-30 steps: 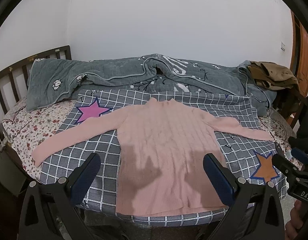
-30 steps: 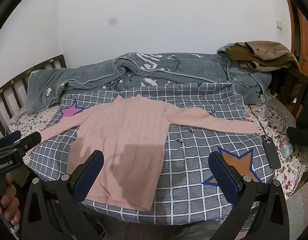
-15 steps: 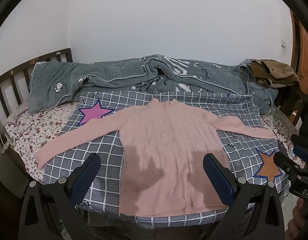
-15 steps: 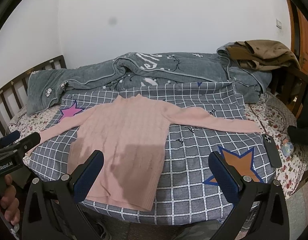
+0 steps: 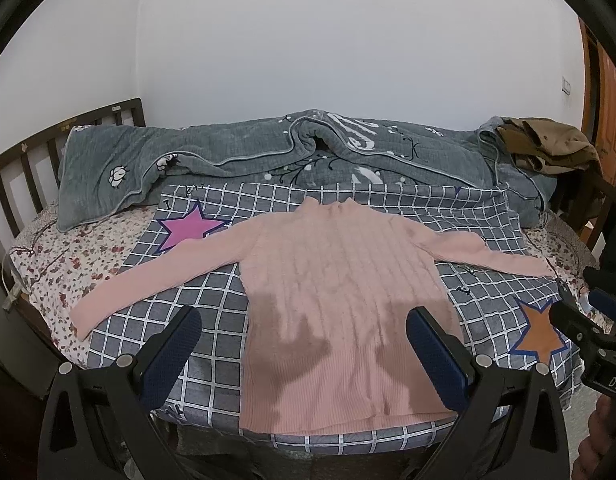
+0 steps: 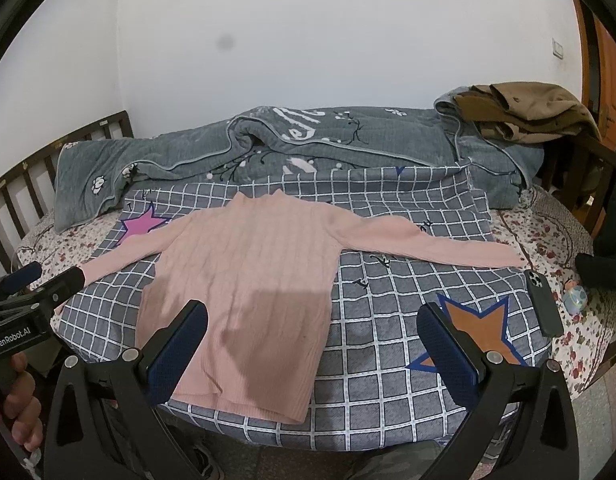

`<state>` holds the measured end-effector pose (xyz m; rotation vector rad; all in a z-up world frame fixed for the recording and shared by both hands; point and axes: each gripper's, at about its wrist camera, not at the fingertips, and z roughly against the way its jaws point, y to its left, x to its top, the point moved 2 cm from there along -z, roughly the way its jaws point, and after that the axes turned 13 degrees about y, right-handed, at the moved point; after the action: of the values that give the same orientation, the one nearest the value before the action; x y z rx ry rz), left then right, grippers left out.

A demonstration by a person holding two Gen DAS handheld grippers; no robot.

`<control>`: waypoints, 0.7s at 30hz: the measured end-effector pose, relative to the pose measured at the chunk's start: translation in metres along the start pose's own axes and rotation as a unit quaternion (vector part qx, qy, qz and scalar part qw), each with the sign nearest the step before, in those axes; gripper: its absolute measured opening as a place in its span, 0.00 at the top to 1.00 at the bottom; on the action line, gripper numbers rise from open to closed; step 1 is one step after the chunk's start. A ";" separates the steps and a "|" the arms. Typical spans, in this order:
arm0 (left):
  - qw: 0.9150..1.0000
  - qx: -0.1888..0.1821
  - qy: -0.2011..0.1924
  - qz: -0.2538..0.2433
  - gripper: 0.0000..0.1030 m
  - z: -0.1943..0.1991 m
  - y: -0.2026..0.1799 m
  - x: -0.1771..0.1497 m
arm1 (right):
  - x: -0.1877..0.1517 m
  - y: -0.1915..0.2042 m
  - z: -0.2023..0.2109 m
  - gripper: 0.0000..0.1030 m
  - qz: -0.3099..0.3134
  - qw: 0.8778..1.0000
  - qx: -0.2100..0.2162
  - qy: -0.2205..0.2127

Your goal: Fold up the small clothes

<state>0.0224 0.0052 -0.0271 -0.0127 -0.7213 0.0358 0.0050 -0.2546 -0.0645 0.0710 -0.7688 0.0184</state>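
A pink ribbed sweater (image 5: 335, 280) lies flat, front up, on a grey checked sheet (image 5: 212, 304), both sleeves spread out to the sides. It also shows in the right wrist view (image 6: 248, 276). My left gripper (image 5: 304, 336) is open and empty, held above the sweater's hem. My right gripper (image 6: 313, 332) is open and empty, over the sweater's lower right edge and the sheet. Each gripper appears at the edge of the other's view.
A grey quilt (image 5: 268, 152) lies bunched along the wall side of the bed. A brown coat (image 6: 523, 108) sits at the far right. A black phone (image 6: 543, 300) and a small toy (image 6: 573, 298) lie at the bed's right edge. A wooden headboard (image 5: 24, 168) stands at the left.
Both grippers have pulled back and risen slightly, so the sweater sits a little farther away. The sweater has not moved. Both grippers stay open.
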 end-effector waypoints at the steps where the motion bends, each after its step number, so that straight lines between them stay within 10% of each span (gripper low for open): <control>1: 1.000 0.001 0.001 0.001 0.00 0.000 0.000 0.000 | 0.000 0.000 0.000 0.01 -0.001 1.000 0.000 0.000; 21: 1.000 0.004 0.001 -0.001 0.00 -0.001 0.003 0.001 | 0.002 0.000 0.000 0.01 -0.005 1.000 0.005 -0.003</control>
<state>0.0231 0.0084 -0.0272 -0.0035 -0.7187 0.0365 0.0060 -0.2549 -0.0632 0.0838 -0.7746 0.0123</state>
